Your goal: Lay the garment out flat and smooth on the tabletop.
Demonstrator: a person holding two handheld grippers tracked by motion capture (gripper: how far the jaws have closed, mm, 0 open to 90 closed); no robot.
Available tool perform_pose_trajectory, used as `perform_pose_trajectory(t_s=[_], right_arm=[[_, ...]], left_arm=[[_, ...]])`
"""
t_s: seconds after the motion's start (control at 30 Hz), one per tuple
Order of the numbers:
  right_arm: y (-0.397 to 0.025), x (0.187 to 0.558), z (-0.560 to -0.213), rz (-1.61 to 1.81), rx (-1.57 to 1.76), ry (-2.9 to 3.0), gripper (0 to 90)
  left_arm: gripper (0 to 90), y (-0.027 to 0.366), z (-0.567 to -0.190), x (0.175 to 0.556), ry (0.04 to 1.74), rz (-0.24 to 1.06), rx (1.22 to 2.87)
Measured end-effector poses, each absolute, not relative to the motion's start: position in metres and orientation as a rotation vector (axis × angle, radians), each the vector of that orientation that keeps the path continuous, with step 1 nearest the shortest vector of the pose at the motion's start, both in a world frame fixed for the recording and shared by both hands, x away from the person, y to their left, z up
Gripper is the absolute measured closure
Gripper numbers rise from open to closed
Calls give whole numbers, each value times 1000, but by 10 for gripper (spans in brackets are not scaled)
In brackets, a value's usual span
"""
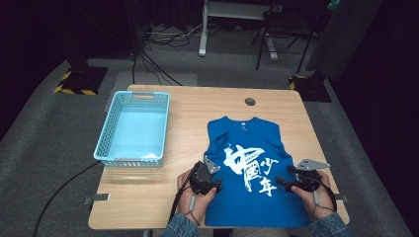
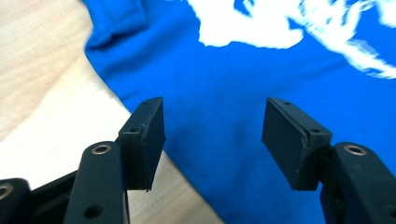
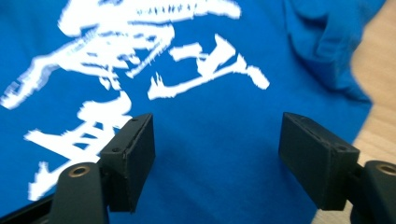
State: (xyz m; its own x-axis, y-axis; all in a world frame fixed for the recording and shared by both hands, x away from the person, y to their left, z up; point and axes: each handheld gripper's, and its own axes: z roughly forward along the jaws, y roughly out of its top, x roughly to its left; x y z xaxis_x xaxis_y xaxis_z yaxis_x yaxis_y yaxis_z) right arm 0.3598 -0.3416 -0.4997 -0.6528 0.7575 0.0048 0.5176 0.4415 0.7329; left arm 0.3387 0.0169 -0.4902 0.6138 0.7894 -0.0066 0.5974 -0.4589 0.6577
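A blue sleeveless shirt (image 1: 254,168) with white printed characters lies flat on the wooden table (image 1: 197,106), collar toward the far side. My left gripper (image 1: 210,183) hovers at the shirt's left edge, jaws open over the blue cloth (image 2: 219,116) with nothing between them. My right gripper (image 1: 286,180) is at the shirt's right side, also open above the fabric (image 3: 215,135), near the white print. Each gripper is held by a hand in a denim sleeve.
A light blue plastic basket (image 1: 133,129) stands empty on the table's left half. A round cable hole (image 1: 250,101) sits near the far edge. Dark floor, cables and stand legs lie beyond the table.
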Motion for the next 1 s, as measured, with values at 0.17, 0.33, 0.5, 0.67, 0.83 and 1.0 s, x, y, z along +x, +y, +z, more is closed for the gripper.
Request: perform_pose_trajectory(t_s=[0.17,0.33,0.5,0.67,0.83,1.0], right_arm=[[-343,354,-504,1050,1075,2369,265],[-347,336,-503,1037,1073,2385,265],[-350,319,-497,985,1084,2441,274],[-348,332,-489,1079,1084,2346,264],[-344,359,-497,1079,1089,2338,262],[-344,357,-504,1041,1108,2341,263]], left_arm=[[420,16,-495,327,1048,422,2226],[452,18,-493,300,998,390,2259],[434,20,-491,290,1007,364,2251],[369,18,-485,310,1046,423,2183],[351,11,-490,329,1068,428,2209],[348,10,-497,329,1060,417,2203]])
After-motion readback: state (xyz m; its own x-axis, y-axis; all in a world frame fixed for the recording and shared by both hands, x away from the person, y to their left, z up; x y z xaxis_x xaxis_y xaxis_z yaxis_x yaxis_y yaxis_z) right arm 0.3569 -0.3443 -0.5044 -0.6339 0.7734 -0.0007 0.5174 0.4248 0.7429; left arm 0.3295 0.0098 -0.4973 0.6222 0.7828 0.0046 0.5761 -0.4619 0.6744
